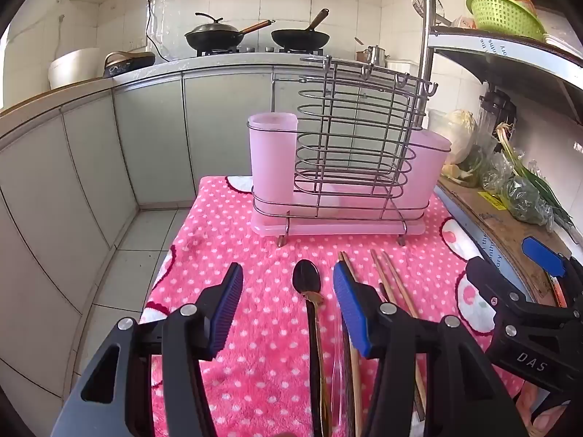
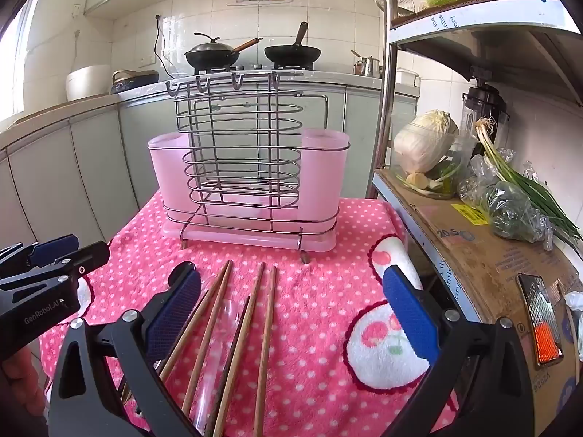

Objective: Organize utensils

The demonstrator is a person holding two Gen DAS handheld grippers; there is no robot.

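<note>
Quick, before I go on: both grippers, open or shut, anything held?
Left gripper: jaws open, holding nothing; the spoon lies on the cloth between them.
Right gripper: jaws wide open, empty, above the chopsticks.

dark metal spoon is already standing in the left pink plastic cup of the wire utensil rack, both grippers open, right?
Not quite. The dark metal spoon lies flat on the pink polka-dot cloth, in front of the wire utensil rack, as the left wrist view shows. Both the left gripper and right gripper are open.

A pink polka-dot cloth point(image 2: 328, 255) covers the worktop. On it stand a wire rack point(image 2: 240, 167) with pink cups at the far end, wooden chopsticks point(image 2: 266, 320) nearer, and a dark spoon point(image 1: 308, 280) beside them.
</note>
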